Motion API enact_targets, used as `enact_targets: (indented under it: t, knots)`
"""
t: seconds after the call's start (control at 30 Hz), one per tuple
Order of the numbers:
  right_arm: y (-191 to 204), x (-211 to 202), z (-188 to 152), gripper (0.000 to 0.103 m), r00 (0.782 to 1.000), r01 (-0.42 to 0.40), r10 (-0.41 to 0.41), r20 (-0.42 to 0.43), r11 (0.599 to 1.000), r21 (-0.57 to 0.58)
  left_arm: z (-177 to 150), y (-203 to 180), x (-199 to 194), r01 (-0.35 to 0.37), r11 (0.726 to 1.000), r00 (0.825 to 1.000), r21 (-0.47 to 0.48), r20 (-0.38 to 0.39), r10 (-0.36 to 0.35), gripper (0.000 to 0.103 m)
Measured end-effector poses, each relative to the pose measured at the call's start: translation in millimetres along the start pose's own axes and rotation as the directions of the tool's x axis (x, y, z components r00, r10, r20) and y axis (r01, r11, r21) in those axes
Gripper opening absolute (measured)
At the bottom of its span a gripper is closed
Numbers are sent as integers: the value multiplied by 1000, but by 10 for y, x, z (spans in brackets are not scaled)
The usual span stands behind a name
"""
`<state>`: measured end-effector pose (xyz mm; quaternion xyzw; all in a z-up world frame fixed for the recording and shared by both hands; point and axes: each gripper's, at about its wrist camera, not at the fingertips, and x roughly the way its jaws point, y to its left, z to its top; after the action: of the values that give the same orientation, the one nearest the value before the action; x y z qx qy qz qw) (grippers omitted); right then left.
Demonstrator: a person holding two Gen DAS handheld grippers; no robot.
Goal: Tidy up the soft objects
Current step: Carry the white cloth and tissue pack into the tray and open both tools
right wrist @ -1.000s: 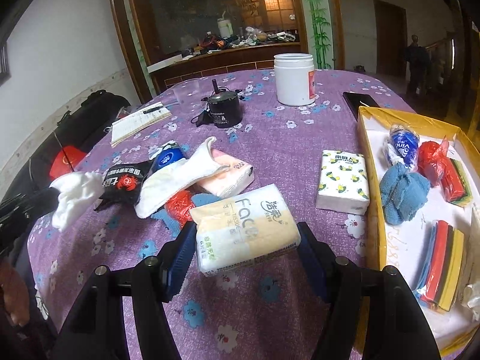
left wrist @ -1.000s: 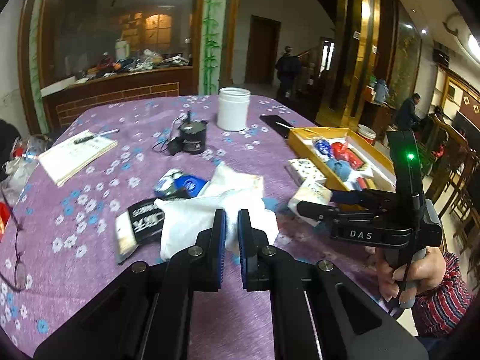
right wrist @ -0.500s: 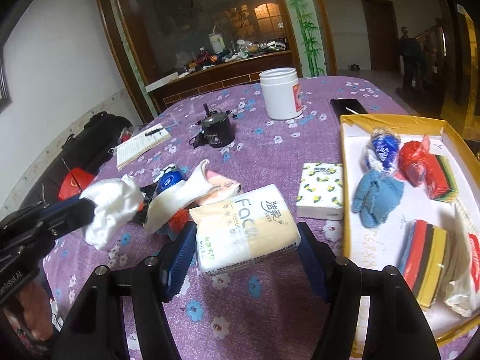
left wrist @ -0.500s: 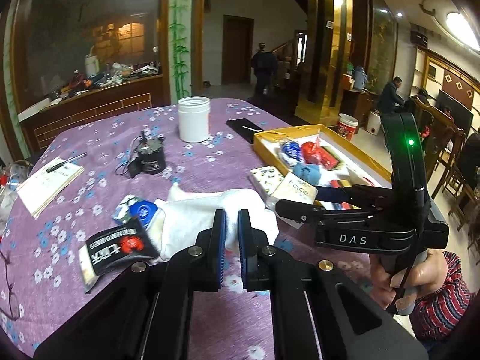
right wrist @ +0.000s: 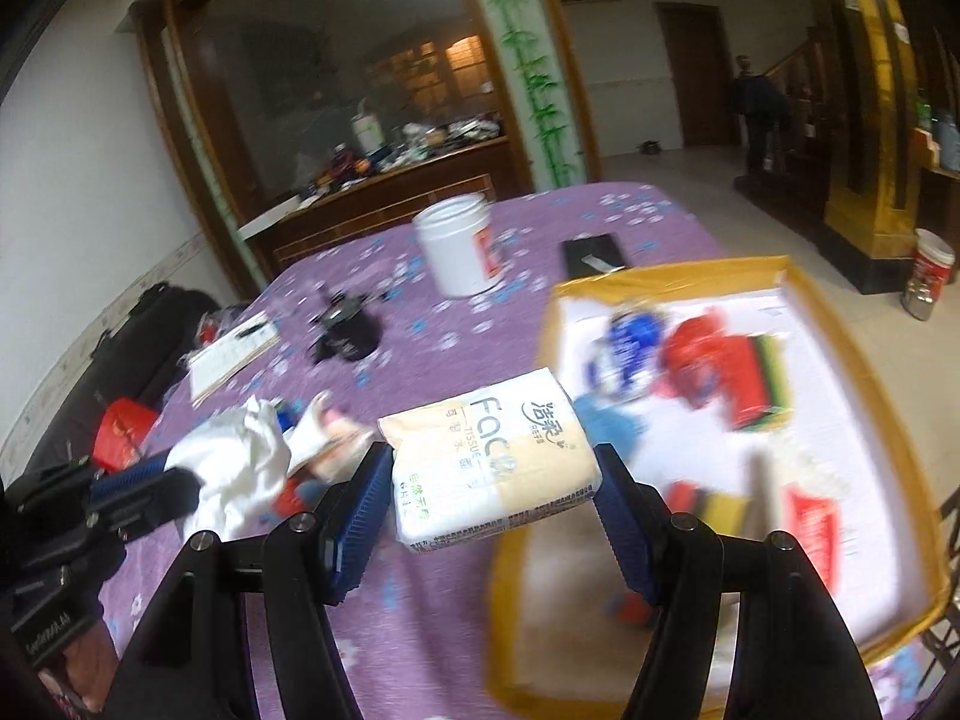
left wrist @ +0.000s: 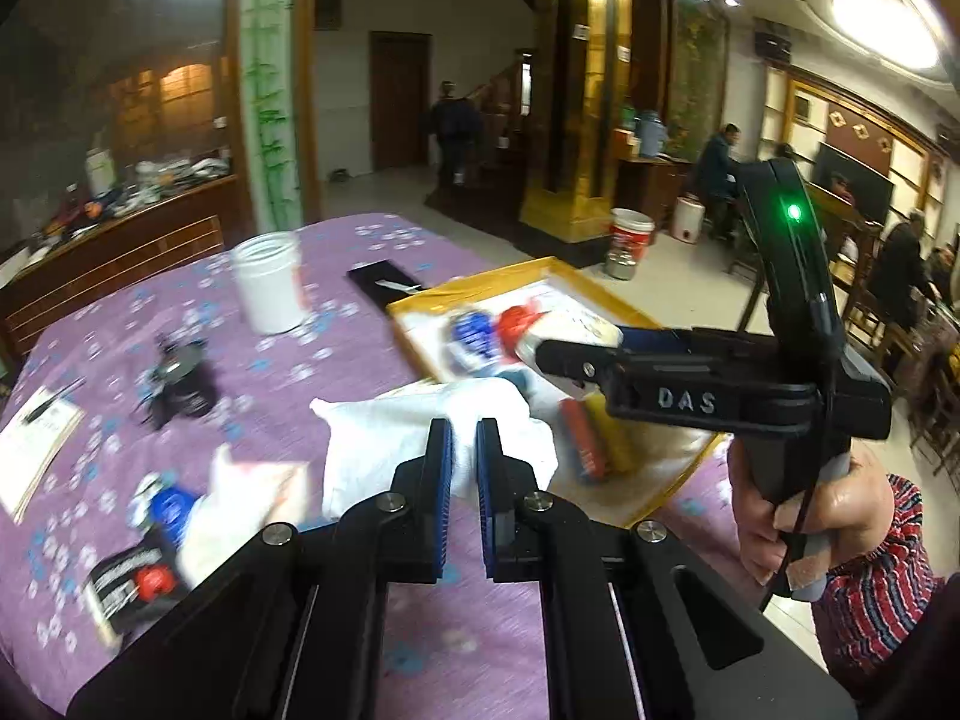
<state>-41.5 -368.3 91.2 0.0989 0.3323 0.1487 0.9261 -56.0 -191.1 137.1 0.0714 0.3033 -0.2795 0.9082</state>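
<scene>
Far left on the purple floral-cloth worktop [right wrist: 420,612]: open notebook with a pen [right wrist: 231,354], then a small black round gadget with a cable [right wrist: 345,330]. White plastic jar [right wrist: 456,252] stands behind, a flat black phone-like slab [right wrist: 591,252] to its right.

Left claw [left wrist: 459,468] is clenched on a crumpled white cloth [left wrist: 390,444], held up off the worktop. Below it a loose pile: black snack packet [left wrist: 129,585], blue packet [left wrist: 171,507], pink-and-white tissue pack [left wrist: 252,492].

Right claw [right wrist: 489,507] grips a cream-and-white facial tissue pack [right wrist: 489,456] between its blue pads, in the air over the near-left edge of the yellow-rimmed white tray [right wrist: 852,360].

Tray holds a blue-white packet [right wrist: 624,342], red packet [right wrist: 699,360], a blue cloth [right wrist: 612,426] and striped sponges [right wrist: 765,378]. Everything there is motion-blurred.
</scene>
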Motion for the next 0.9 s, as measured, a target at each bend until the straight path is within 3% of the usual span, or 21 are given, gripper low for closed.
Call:
enact_targets:
  t: [0.2,0.43,0.6,0.9]
  knots:
    - [-440,-193,266,68,997,65,-67,27,996,57,269,-351,325,85,996,996,31,-27,-84,6]
    - [-871,-137,561,68,992,123,-124,6,988,97,376,-549,760,116,993,991,32,-76,-114,6]
    - [-1116,151,719,68,986,164,-159,-50,981,108,352,-721,1178,130,991,983,37,-136,-124,6]
    - [-1430,765,754,68,966,215,-192,-173,968,127,241,-828,1541,119,992,975,35,-190,-111,6]
